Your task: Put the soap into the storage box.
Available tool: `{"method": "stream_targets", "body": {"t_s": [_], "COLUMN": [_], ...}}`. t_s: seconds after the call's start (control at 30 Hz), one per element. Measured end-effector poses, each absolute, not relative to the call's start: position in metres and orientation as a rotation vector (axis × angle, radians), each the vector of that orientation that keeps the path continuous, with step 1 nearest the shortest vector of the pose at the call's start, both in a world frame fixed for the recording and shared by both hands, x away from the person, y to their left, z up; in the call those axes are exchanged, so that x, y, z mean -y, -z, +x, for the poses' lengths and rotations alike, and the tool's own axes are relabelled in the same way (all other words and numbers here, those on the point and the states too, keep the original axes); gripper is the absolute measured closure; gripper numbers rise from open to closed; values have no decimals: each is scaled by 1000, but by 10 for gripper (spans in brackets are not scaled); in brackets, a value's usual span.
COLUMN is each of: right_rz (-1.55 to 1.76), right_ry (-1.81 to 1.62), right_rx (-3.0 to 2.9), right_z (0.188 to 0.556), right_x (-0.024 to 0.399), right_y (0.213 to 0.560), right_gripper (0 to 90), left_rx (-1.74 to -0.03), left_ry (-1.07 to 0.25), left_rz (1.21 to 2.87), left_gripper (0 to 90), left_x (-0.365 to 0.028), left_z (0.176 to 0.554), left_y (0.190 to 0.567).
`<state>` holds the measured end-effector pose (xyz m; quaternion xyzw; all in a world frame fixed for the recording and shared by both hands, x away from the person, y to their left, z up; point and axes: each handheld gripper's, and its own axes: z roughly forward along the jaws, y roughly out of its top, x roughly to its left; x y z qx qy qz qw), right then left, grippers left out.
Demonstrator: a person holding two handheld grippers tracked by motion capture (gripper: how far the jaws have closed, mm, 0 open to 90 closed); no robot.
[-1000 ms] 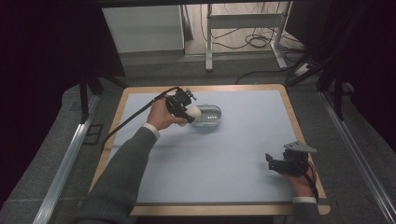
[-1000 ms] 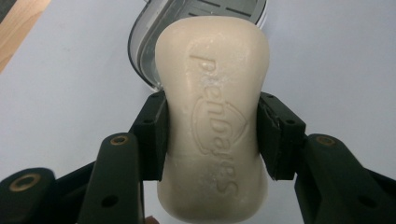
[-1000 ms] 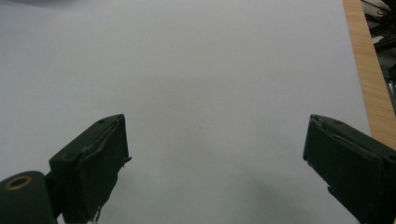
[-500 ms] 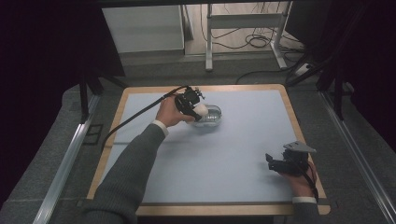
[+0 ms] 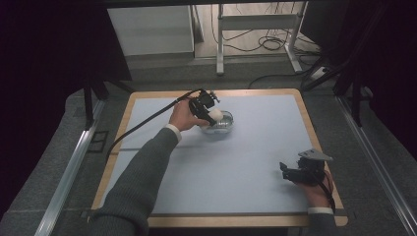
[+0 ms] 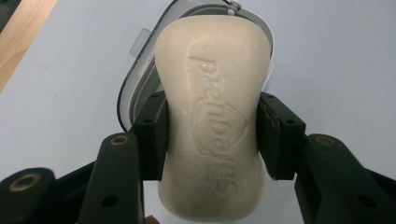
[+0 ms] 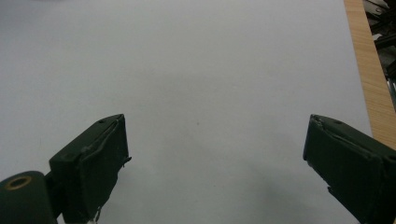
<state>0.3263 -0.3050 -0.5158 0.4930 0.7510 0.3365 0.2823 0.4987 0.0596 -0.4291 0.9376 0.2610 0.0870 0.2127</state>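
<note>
A cream bar of soap (image 6: pixel 212 116) with embossed lettering sits between the two black pads of my left gripper (image 6: pixel 211 135), which is shut on its sides. Just beyond and beneath the soap lies a clear, rounded soap dish (image 6: pixel 140 79) on the pale blue mat. From above, the left gripper (image 5: pixel 209 114) holds the soap (image 5: pixel 215 117) over the near left part of the dish (image 5: pixel 223 125). My right gripper (image 5: pixel 287 172) rests near the table's front right corner, jaws wide apart over bare mat (image 7: pixel 210 93) with nothing between them.
The pale blue mat (image 5: pixel 255 147) covers a wooden-edged table (image 5: pixel 314 132). A black cable (image 5: pixel 147 120) trails from the left gripper off the left side. Metal rails and a table frame with floor cables stand beyond the far edge.
The left hand has carried the soap a little to the right, over the dish. The right gripper has stayed where it was.
</note>
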Motion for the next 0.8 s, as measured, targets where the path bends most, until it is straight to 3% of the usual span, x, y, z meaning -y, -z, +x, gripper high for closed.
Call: {"method": "stream_targets", "body": {"t_s": [0.8], "right_rz": [1323], "right_ry": [-888], "right_rx": [-2027], "right_z": [328], "right_x": [303], "right_y": [520], "right_gripper": [64], "left_rx": [-673], "left_ry": [-229], "left_rz": [2631], "left_gripper": [499], "left_x": [-53], "left_z": [514], "left_y": [444]}}
